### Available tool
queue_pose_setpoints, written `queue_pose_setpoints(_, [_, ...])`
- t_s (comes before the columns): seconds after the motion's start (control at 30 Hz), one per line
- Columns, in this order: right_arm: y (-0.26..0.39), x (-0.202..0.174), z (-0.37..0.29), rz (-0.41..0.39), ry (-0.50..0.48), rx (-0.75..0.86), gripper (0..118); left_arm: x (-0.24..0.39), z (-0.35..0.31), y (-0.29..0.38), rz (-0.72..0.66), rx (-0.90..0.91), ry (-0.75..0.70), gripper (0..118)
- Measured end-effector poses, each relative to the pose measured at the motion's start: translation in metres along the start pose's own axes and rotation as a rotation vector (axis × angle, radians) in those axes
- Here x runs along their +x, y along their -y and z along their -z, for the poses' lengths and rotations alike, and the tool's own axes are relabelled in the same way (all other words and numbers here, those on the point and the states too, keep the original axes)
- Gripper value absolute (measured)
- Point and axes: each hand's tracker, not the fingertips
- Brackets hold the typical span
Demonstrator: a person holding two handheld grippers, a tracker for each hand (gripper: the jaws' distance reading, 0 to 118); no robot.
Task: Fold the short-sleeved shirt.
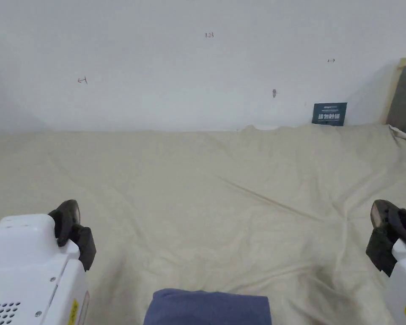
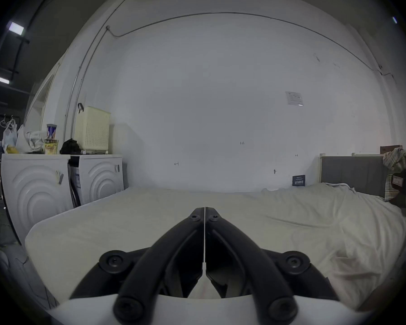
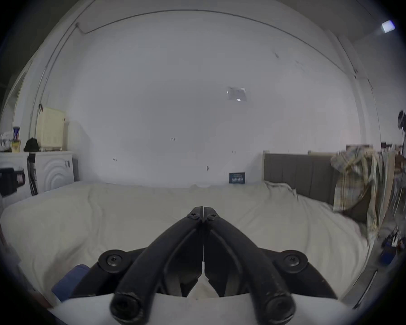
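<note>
Left gripper [image 2: 204,209], jaws closed on nothing, hovers above the sheet [image 1: 206,186]. Centre: blue shirt [image 1: 207,307], lying at the bed's near edge between the grippers, apparently already a compact bundle; its extent is cut off. Right gripper [image 3: 203,208], jaws likewise closed and empty. Judged step: check the fold; press any loose edge flat without dragging the sheet.

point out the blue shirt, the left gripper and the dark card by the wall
blue shirt [image 1: 207,307]: head view, middle of the folded cloth
left gripper [image 2: 204,209]: left gripper view, where the shut tips meet
dark card [image 1: 329,114]: head view, centre of its face
</note>
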Motion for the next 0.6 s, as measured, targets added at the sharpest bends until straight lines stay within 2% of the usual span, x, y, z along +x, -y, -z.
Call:
queue_pose_setpoints(0.07, [-0.003, 0.002, -0.001, -0.019, 0.033, 0.002, 0, 0.000, 0.001, 0.001, 0.036, -0.017, -0.011, 1])
queue_pose_setpoints(0.2, [-0.009, 0.002, -0.002, -0.044, 0.022, 0.019, 0, 0.000, 0.005, 0.000, 0.044, -0.036, -0.001, 1])
queue_pose_setpoints(0.37, [-0.017, -0.003, -0.007, -0.011, -0.004, 0.041, 0, 0.004, 0.007, -0.006, 0.089, 0.008, -0.001, 1])
queue_pose_setpoints(0.43, [-0.024, -0.011, -0.009, -0.010, -0.063, 0.095, 0, 0.003, 0.007, -0.015, 0.111, 0.035, 0.003, 1])
queue_pose_setpoints(0.5, [-0.034, -0.026, -0.001, -0.071, -0.168, 0.096, 0, -0.001, 0.007, -0.026, 0.098, 0.026, 0.016, 1])
queue_pose_setpoints(0.53, [-0.038, -0.033, 0.009, -0.105, -0.234, 0.038, 0, -0.004, 0.007, -0.029, 0.090, 0.006, 0.035, 1])
queue_pose_setpoints(0.6, [-0.038, -0.053, 0.044, -0.191, -0.393, -0.244, 0, -0.011, 0.008, -0.032, 0.088, -0.080, 0.100, 1])
